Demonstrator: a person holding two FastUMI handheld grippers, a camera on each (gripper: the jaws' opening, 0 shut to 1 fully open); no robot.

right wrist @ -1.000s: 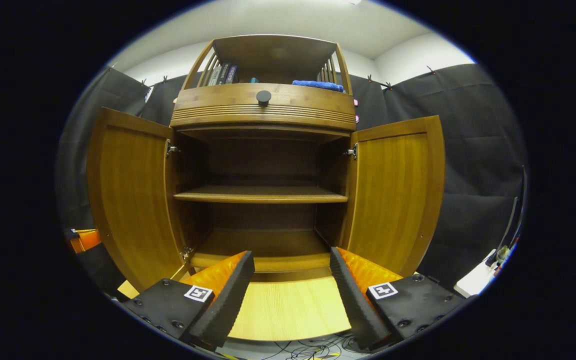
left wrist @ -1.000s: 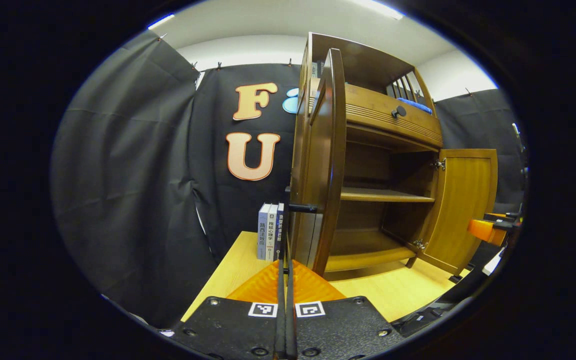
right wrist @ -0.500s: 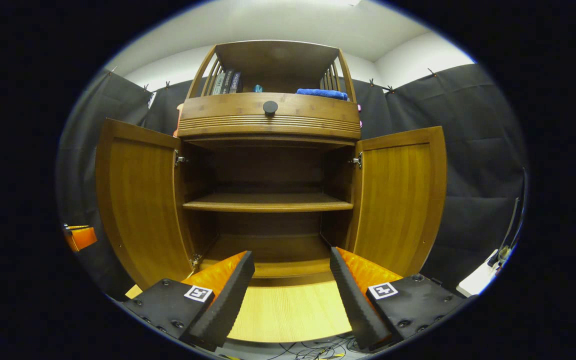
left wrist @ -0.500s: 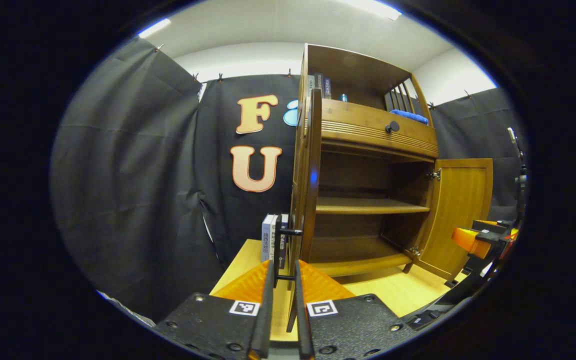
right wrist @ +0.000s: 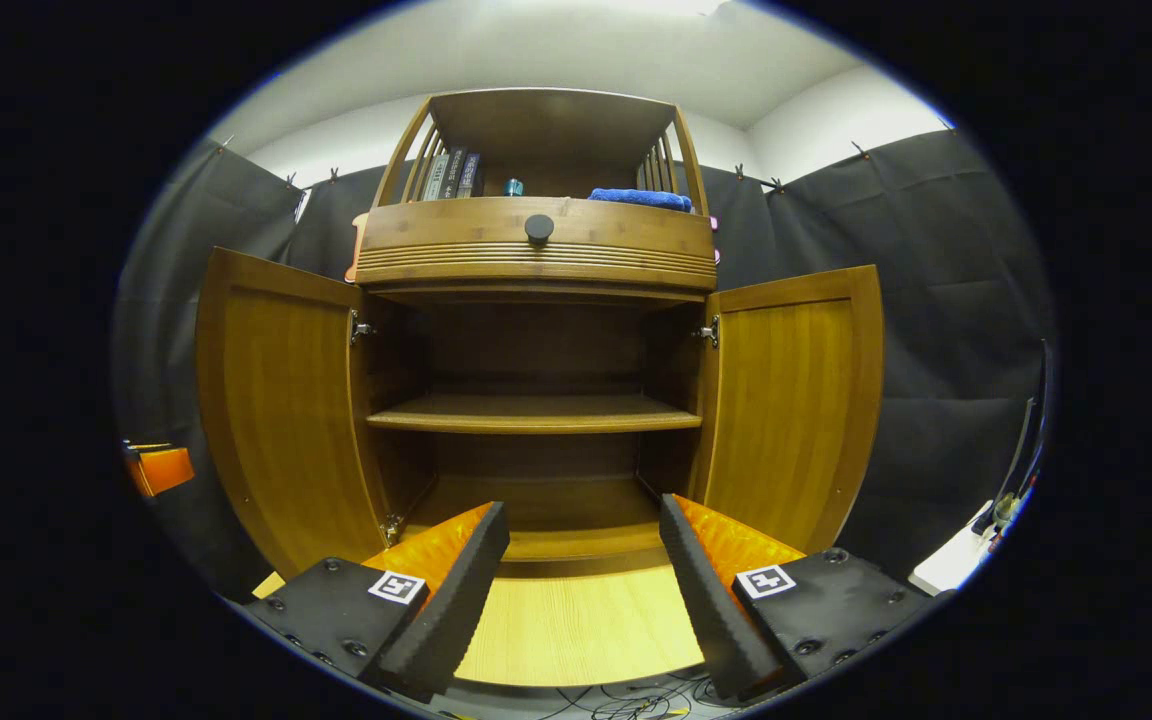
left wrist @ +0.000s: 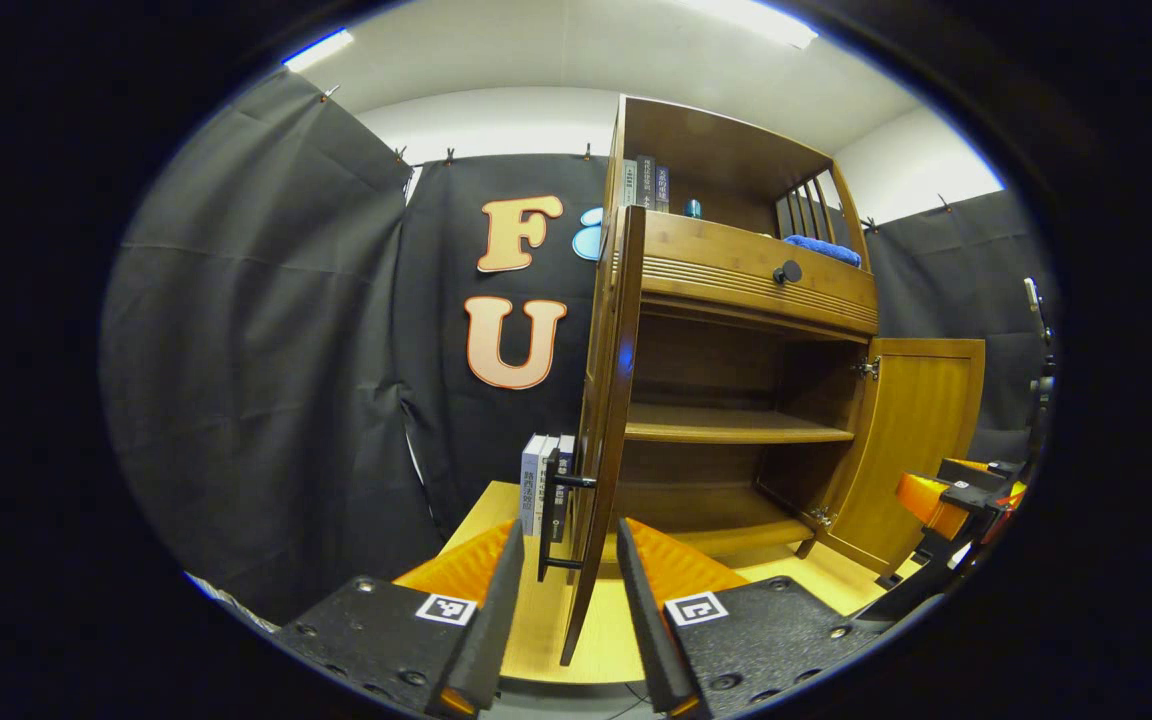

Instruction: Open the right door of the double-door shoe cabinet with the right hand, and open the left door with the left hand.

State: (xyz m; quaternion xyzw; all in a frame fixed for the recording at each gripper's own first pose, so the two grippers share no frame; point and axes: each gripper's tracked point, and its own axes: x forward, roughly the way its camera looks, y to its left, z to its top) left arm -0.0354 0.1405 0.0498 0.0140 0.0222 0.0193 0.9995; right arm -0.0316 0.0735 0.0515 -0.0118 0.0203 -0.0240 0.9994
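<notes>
The wooden shoe cabinet [right wrist: 536, 250] stands with both doors swung wide. In the right gripper view the left door [right wrist: 281, 410] and right door [right wrist: 791, 400] flank the bare shelves, and my right gripper [right wrist: 581, 590] is open in front of them, holding nothing. In the left gripper view the left door [left wrist: 608, 400] is edge-on, with its black bar handle [left wrist: 548, 520] on its left face. My left gripper [left wrist: 569, 600] is open; handle and door edge lie in the gap, untouched. The right door [left wrist: 921, 440] stands open behind.
The cabinet rests on a light wooden table [right wrist: 576, 630]. Several books [left wrist: 541, 480] stand beside its left side. A drawer with a black knob [right wrist: 539, 227] and a blue cloth [right wrist: 641, 197] sit above. Black cloth walls surround; cables [right wrist: 626, 705] hang below the table's front.
My left gripper has gone from shut on the left door's handle to open, and has drawn back and down. The right gripper backed off slightly, staying open.
</notes>
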